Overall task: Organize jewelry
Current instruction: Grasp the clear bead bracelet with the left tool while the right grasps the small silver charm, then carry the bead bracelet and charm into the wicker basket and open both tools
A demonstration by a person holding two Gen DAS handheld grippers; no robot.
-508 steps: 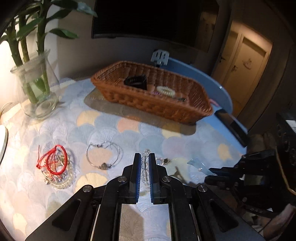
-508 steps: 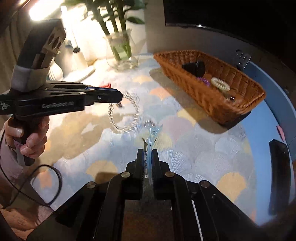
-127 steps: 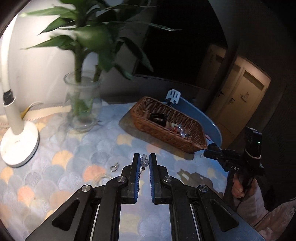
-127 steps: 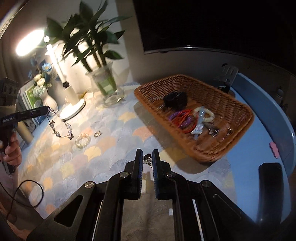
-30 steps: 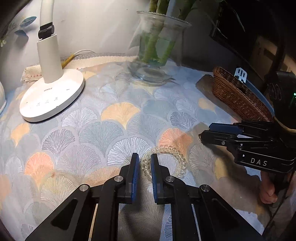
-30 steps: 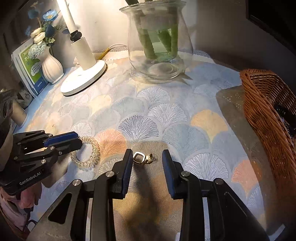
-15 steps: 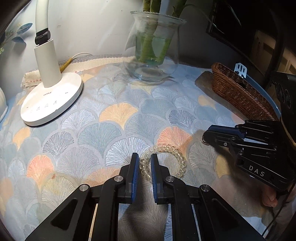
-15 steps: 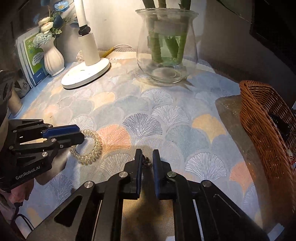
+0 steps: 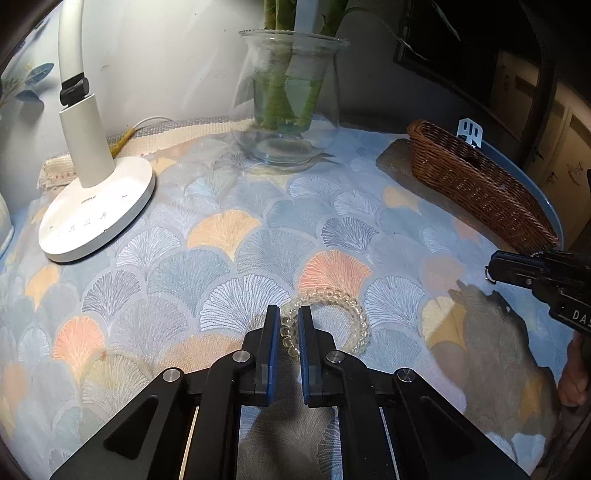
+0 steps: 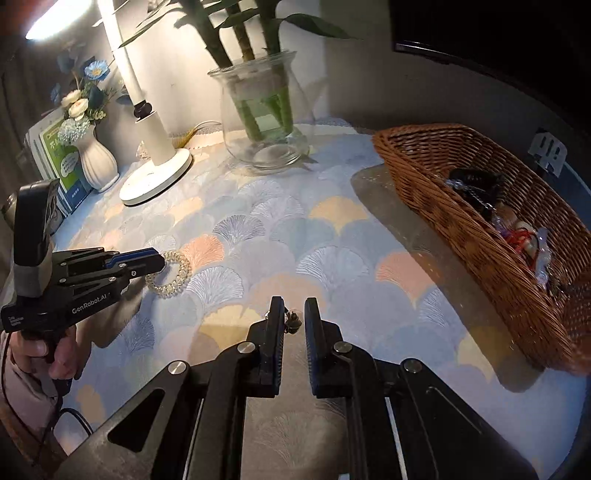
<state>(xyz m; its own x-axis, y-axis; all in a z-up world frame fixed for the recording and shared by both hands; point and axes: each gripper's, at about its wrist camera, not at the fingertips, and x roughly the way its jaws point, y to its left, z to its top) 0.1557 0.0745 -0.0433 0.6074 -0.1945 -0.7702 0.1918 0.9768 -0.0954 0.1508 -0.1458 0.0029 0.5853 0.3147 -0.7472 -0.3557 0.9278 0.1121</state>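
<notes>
My left gripper [image 9: 284,325] is shut on a clear beaded bracelet [image 9: 345,301], holding its near rim just above the patterned cloth; it also shows in the right wrist view [image 10: 171,273] at the left gripper's tip [image 10: 155,260]. My right gripper [image 10: 293,317] is shut on a small metal earring [image 10: 291,323], lifted above the cloth. In the left wrist view the right gripper [image 9: 495,267] enters from the right. A wicker basket [image 10: 417,177] at the right holds several pieces of jewelry [image 10: 524,236]; it also shows in the left wrist view [image 9: 480,192].
A glass vase [image 9: 286,99] with green stalks stands at the back. A white desk lamp [image 9: 96,206] stands at the back left. A white flower vase [image 10: 94,158] and a green booklet [image 10: 61,166] stand far left. A dark screen [image 10: 480,33] hangs behind.
Both grippers have lifted and pulled back from the cloth. The right gripper closed on the earring and raised it; the left keeps the bracelet. The basket has come further into the right view.
</notes>
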